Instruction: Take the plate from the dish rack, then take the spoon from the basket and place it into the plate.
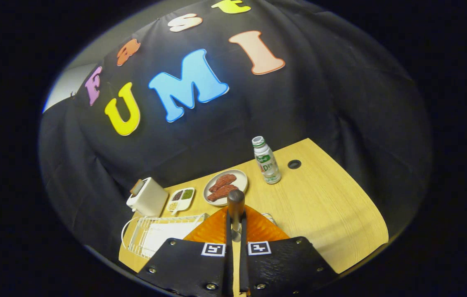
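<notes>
**Spoon held over orange plate as the set-down nears**

The claw [236, 231] is clamped on the spoon [235, 206], both fingers pressed narrow against its slim shaft, with the rounded dark handle end poking out just ahead of them. Directly beneath the spoon lies the orange plate [216, 231], flat on the wooden tabletop [320, 206], its ribbed surface showing on either side of the fingers. The spoon appears to be held above the plate's middle so that it can be lowered and released inside the rim rather than across it; whether it already touches the plate cannot be told.

Just beside the plate stands the white wire dish rack [150, 235], now without a plate in it. Beyond the plate are a small dish of reddish food [226, 187], a divided condiment tray [181, 199] and a white toaster [148, 197]; a drink bottle [266, 161] stands further off, past the food dish. By this reading the plate step is done, and only the release of the spoon is left.
</notes>
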